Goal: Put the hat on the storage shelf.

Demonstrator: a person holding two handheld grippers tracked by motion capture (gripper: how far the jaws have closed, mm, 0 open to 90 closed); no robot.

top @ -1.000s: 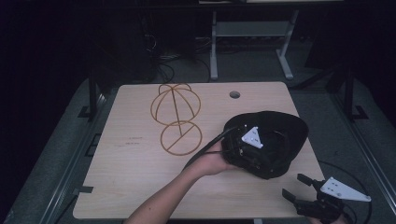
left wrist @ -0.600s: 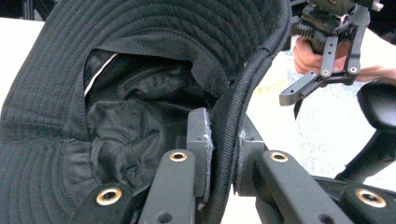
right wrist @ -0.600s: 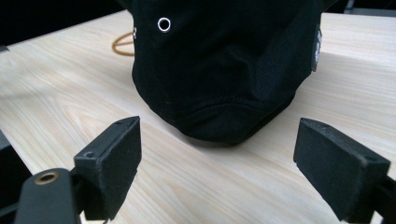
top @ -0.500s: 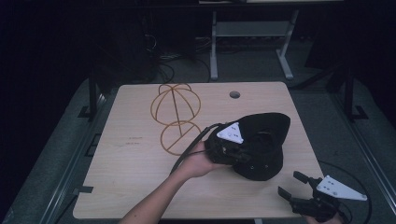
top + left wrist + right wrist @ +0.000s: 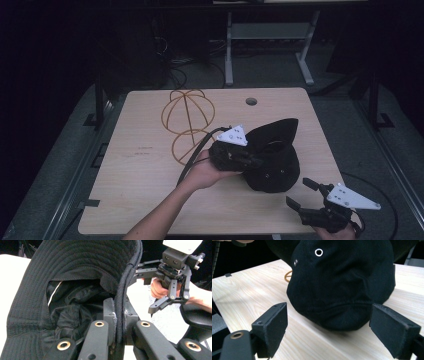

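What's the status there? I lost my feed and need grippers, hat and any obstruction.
Left gripper shut on hat brim, jaws just closed. Right gripper open, short of the hat. Wire hat stand behind, clear of both.

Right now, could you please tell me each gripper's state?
Left gripper: closed on the black hat's brim.
Right gripper: open, holding nothing.

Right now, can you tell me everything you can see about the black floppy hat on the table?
The black fabric bucket hat has a stitched, ribbed brim, a corded edge, small metal eyelets in its crown and a shiny dark lining inside. It sits on the pale wooden table, crown resting on the wood, brim tipped up. The left gripper is clamped shut on the brim's edge. The right gripper waits open, close to the crown, not touching.
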